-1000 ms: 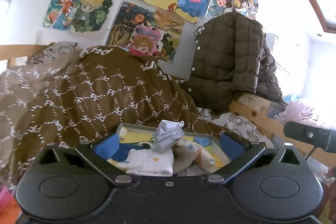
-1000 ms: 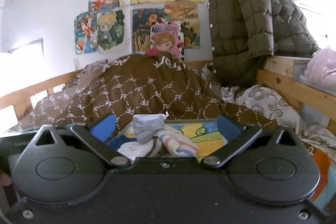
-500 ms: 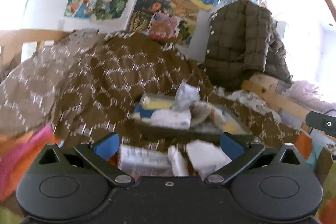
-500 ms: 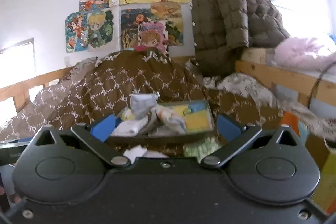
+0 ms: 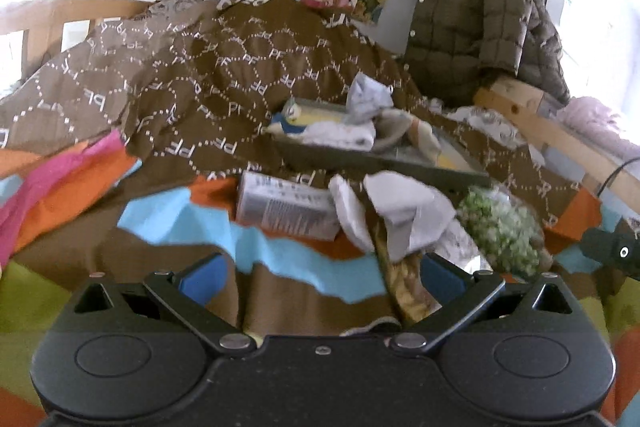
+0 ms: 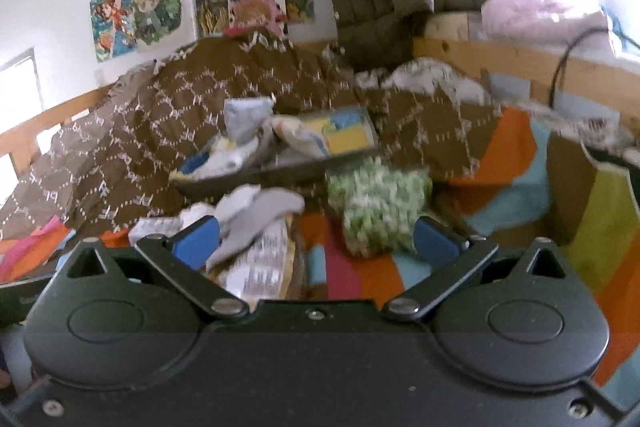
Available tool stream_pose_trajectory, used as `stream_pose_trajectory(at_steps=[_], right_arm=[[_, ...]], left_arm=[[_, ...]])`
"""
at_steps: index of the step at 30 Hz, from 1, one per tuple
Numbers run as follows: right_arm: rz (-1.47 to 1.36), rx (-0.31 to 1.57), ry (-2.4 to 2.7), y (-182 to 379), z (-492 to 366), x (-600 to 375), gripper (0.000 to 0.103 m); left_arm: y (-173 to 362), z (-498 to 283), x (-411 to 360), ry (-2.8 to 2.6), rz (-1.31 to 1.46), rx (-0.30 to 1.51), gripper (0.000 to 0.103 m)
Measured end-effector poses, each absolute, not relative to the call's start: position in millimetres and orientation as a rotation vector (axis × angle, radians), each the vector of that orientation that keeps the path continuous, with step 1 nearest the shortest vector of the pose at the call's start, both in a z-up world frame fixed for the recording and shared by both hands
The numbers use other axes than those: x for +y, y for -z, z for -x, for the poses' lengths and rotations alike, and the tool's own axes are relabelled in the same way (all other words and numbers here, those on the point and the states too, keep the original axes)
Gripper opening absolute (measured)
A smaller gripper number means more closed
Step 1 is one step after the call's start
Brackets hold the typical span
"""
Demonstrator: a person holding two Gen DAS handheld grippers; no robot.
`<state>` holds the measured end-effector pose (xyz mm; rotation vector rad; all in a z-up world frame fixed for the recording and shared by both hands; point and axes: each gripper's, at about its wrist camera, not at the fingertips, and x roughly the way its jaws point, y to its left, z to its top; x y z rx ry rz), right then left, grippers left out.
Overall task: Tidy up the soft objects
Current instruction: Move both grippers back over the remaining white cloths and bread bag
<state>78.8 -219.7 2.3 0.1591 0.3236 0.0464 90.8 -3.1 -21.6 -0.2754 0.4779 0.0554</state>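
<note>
Two hand-held grippers over a bed, both views motion-blurred. The left gripper (image 5: 322, 277) and the right gripper (image 6: 316, 241) each have their blue-padded jaws spread wide and hold nothing. Progress, as a judgement: partly done — the shallow tray (image 5: 372, 157) resting on the brown patterned duvet (image 5: 192, 75) already carries several soft pieces, among them a crumpled pale-blue cloth (image 5: 366, 97) standing upright at its middle and white folded cloths beside it. Left to sort, on the striped bedsheet (image 5: 280, 259) just in front of the tray: a crumpled grey-white cloth (image 5: 404, 211), a green-and-white speckled bundle (image 6: 380, 211) to its right, and a printed packet (image 5: 286, 207) to its left. The grey-white cloth lies bunched, without a clear long axis; the tray's long axis runs across the left view, tilted down to the right. The right gripper points roughly between the cloth and the bundle — which one is meant cannot be told.
</note>
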Motion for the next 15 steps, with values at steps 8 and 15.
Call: stream_pose_trajectory(at_steps=[8,15], right_arm=[[-0.157,0.451,-0.012,21,-73,-215,0.103],[-0.124,0.518,-0.024,32,-79,-201,0.102]], left_arm=[[30,-81,-13,-0.065,0.251,0.519,0.102],[35,-77,-13,-0.079,0.244,0.55,0.102]])
